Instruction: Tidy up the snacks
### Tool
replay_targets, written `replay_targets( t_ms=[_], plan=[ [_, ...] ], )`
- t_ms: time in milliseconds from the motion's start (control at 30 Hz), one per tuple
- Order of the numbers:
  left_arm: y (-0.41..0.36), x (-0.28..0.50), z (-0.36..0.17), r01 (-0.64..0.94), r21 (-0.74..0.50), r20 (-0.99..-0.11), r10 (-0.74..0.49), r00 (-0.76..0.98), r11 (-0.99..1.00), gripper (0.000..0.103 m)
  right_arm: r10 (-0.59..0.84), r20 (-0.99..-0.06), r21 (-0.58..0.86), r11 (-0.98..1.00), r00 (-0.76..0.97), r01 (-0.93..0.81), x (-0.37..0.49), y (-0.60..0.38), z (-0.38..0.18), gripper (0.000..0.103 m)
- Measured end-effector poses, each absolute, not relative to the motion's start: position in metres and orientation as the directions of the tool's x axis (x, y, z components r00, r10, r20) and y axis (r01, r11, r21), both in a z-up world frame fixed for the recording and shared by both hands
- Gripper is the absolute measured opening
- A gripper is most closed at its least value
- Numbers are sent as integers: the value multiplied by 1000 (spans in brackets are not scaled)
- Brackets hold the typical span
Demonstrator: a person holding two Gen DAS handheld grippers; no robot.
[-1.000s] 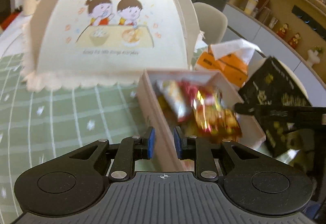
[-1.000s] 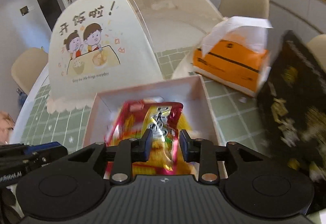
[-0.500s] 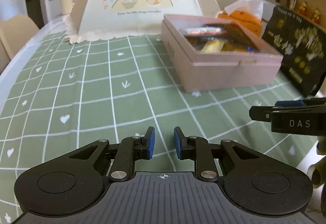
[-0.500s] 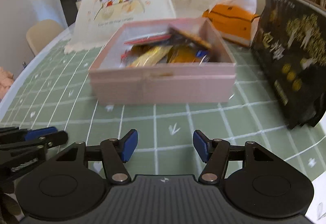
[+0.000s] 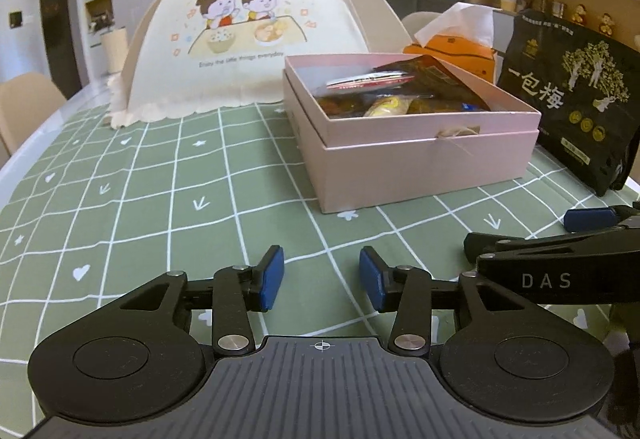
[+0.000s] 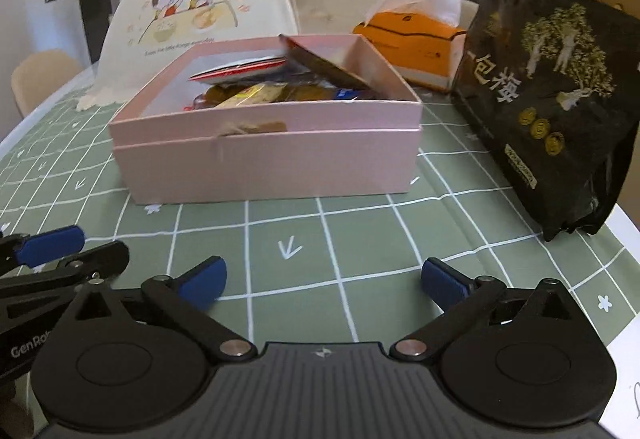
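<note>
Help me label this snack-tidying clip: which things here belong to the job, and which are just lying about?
Part of the job: pink box, snack packets inside it, black snack bag.

Lying about: food cover, orange tissue box, green checked tablecloth.

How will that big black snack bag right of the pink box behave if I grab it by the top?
The black snack bag looks like soft, creased film, so it will probably sag and crinkle. It stands leaning, so a push may topple it. Its glossy surface could slip.
</note>
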State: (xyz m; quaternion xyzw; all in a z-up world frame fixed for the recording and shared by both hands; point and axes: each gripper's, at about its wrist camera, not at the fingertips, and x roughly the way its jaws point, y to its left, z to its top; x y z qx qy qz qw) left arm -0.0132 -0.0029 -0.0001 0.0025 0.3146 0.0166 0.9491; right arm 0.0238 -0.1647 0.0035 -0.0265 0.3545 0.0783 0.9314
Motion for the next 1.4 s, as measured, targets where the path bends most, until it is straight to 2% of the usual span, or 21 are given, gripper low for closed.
replay_targets(
  t_ms=[1400],
  plan=[
    [-1,-13,0,-31,7,-597,29,801,999,47,138,-646,10,985,751,-172,17,-165,2,103]
  ],
)
